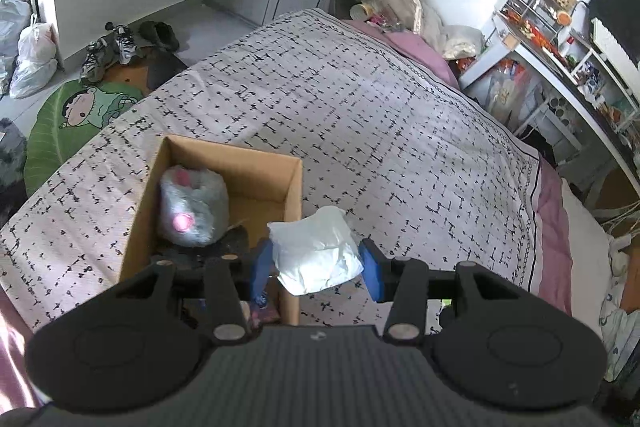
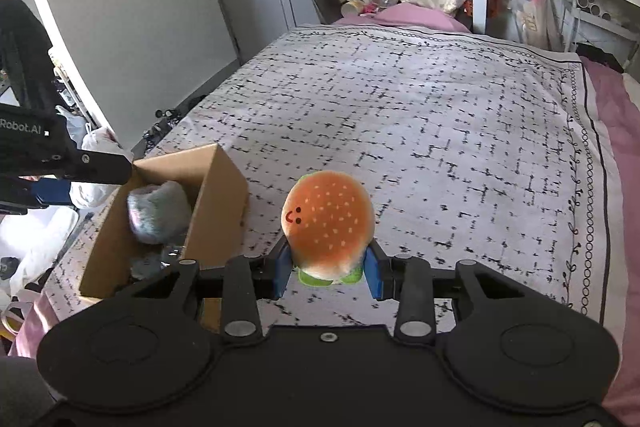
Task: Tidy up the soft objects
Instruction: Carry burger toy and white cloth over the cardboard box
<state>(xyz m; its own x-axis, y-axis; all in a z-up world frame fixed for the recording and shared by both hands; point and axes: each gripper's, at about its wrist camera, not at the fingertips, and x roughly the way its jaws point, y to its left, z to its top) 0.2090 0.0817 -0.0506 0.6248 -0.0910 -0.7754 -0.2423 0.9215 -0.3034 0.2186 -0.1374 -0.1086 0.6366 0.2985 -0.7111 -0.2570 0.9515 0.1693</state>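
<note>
Item one: the left gripper [image 1: 316, 267], blue pads pinched on a white soft pouch [image 1: 318, 251] of crinkled plastic-like wrap. The pouch hangs just past the right wall of the cardboard box [image 1: 294, 195], above the bedspread.

Item two: the right gripper [image 2: 327, 273], blue pads pressed against both sides of a burger plush [image 2: 329, 223]. The plush shows an orange sesame-dotted bun with a small face, and a green fringe at its lower edge. It is held over the bedspread [image 2: 440, 131], to the right of the box.

Item three: cardboard box, open-topped, standing on the bed near its left edge. Contents: a grey fluffy plush [image 1: 192, 209] with pink spots, lying against the left wall, and dark items beneath it that cannot be made out.

Item four: bedspread, white with black dash pattern, laid over a pink sheet [image 1: 554, 211].

Item five: surroundings. Shoes [image 1: 116, 47] and a cartoon floor mat [image 1: 76, 115] on the floor left of the bed; cluttered white shelves [image 1: 540, 27] on the right.
</note>
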